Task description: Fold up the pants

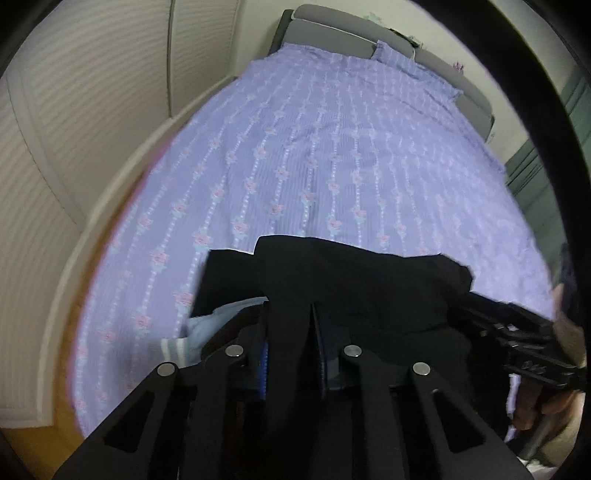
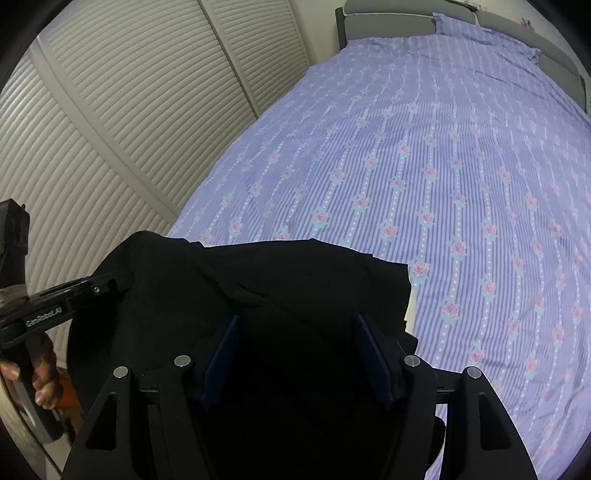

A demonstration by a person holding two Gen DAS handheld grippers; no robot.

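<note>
Left wrist view: the left gripper (image 1: 291, 314) has its 2 fingers drawn close together, pinching a fold of the black fabric pants (image 1: 354, 288) between them. Just left of it lies a light blue cloth with striped edge (image 1: 207, 325). In the right wrist view, the right gripper (image 2: 295, 325) stands with its 2 blue-padded fingers (image 2: 221, 354) spread wide; the pants drape between and over them, unclamped. The pants sit at the near edge of the lavender striped bedspread with pink roses (image 2: 424, 166). Beyond it stand the grey headboard (image 2: 384, 22) and, to the left, white louvered doors (image 2: 129, 92).
</note>
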